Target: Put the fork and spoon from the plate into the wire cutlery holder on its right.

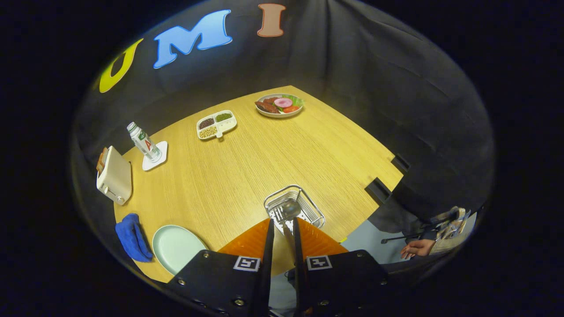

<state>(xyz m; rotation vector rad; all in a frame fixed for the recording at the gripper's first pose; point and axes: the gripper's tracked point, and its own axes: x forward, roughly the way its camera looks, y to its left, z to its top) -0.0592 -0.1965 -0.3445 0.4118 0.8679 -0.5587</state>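
Here, gripper [283, 229]: its two fingers stand close together, clamped on the handle of a spoon, which runs up between them.
Spoon [290, 210]: metal, held by its handle; the bowl end sticks out just ahead of the fingertips and hangs over the near part of the wire cutlery holder. Whether the bowl touches the wire cannot be told.
Wire cutlery holder [304, 198]: a rectangular wire basket on the wooden table [273, 154], just beyond the fingers; a fork cannot be made out inside it.
Plate [174, 246]: pale green, near the table's front edge, to the left of the fingers and well apart from the holder; nothing shows lying on it.
Blue cloth [131, 237]: bunched just beside the plate, on its far-left side.
Toaster [115, 176]: cream, with bread in a slot, beyond the cloth.
Bottle [144, 141]: upright on a white coaster [155, 157], near the toaster.
Divided dish [216, 124]: white, with beans and grains in its compartments, farther back.
Food plate [279, 105]: meat, ham, tomato and lettuce, at the far corner.
Hand [416, 248]: a person's, off the table to the right.
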